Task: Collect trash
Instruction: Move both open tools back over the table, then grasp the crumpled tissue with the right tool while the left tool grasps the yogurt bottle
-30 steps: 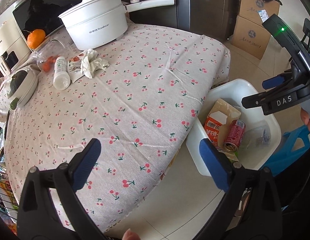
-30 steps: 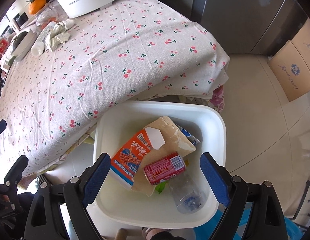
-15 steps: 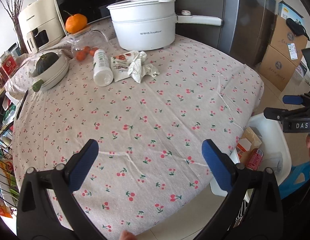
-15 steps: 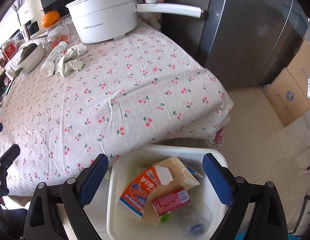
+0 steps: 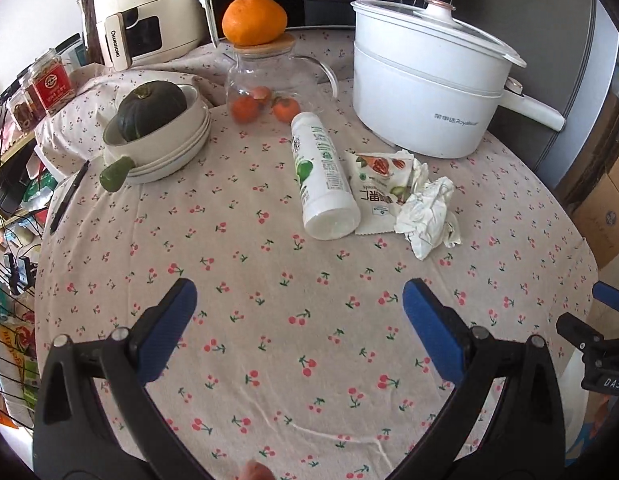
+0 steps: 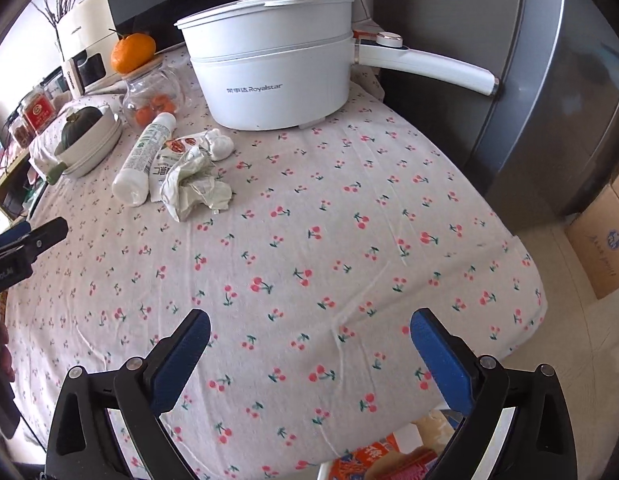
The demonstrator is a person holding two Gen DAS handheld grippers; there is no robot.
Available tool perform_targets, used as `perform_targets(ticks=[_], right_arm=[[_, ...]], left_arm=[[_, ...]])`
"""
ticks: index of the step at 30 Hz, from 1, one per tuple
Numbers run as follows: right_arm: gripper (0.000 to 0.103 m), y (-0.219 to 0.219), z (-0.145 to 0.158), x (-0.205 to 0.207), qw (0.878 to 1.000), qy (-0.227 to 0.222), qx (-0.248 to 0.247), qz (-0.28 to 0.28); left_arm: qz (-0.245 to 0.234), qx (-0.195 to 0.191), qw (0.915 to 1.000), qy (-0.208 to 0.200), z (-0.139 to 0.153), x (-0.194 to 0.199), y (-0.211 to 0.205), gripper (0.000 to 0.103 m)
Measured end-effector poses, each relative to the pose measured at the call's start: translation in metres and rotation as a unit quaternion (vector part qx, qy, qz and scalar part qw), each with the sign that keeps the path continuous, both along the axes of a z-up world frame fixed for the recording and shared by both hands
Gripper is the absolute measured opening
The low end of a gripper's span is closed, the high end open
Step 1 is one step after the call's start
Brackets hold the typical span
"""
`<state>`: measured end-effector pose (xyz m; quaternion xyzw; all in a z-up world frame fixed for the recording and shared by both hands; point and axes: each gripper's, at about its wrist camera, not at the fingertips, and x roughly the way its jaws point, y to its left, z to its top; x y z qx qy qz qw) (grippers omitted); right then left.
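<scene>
**Three pieces of trash left on the cherry cloth**

Cotton cloth (image 5: 269, 320) printed with small red cherries covers the round table. Three pieces of trash lie together toward the far side: one white bottle (image 5: 324, 182) on its side with a green label, one flat snack wrapper (image 5: 379, 196) touching its right flank, and one crumpled tissue (image 5: 429, 210) resting partly on the wrapper's right edge. Just behind them stands one white pot (image 5: 421, 88) with a lid and a long handle pointing right.

To the left of the pot is one glass jug (image 5: 265, 80) holding small oranges, with a wooden lid and one large orange (image 5: 254, 20) sitting on top. Farther left, one dark green squash (image 5: 151, 110) sits in a stack of pale bowls (image 5: 165, 144). Two jars (image 5: 41, 88) with red labels stand at the far left edge, beside one cream appliance (image 5: 145, 12).

Both grippers hang over the near, bare part of the cloth, well apart from the trash. The left gripper (image 5: 299, 320) has its blue-padded fingers spread wide with nothing between them. The right gripper (image 6: 309, 348) has just been opening its jaws, which also stand wide with nothing between them.

A grey fridge (image 6: 549, 100) rises at the right past the table, with one cardboard box (image 6: 601, 248) on the pale tiled floor. Below the table's near edge, the right view shows the top of a carton (image 6: 365, 460) and other packaging.
</scene>
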<state>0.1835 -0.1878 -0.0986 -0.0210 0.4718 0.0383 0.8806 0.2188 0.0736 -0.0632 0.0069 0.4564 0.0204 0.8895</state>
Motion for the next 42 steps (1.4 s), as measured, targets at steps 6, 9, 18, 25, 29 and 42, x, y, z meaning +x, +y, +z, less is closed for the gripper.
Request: perform_targets(ticks=[6,9,18,25,29,42], right_arm=[[0.101,0.013,-0.008,0.032,1.0,0.012,0.016,0.007],[0.101,0.019,-0.015,0.045,1.0,0.019,0.021,0.014],[0.101,0.042,-0.029,0.067,0.998,0.024,0.019,0.06],[0.101,0.063,-0.035,0.084,0.996,0.03,0.043,0.078],[0.099,0.084,-0.037,0.096,0.994,0.024,0.054,0.091],[0.033,0.093,-0.043,0.118,0.993,0.016,0.079,0.085]], left_arm=[[0.017,-0.053,0.9979,0.032,-0.009,0.058,0.022,0.102],[0.031,-0.079,0.9954,0.045,-0.02,0.081,0.028,0.098],[0.007,-0.178,0.9818,0.066,-0.054,0.111,0.029,0.052],[-0.004,-0.159,0.9861,0.047,-0.041,0.086,0.026,0.051],[-0.008,-0.143,0.9887,0.042,-0.03,0.059,0.04,0.05],[-0.012,-0.117,0.99,0.077,-0.036,0.0,0.073,0.05]])
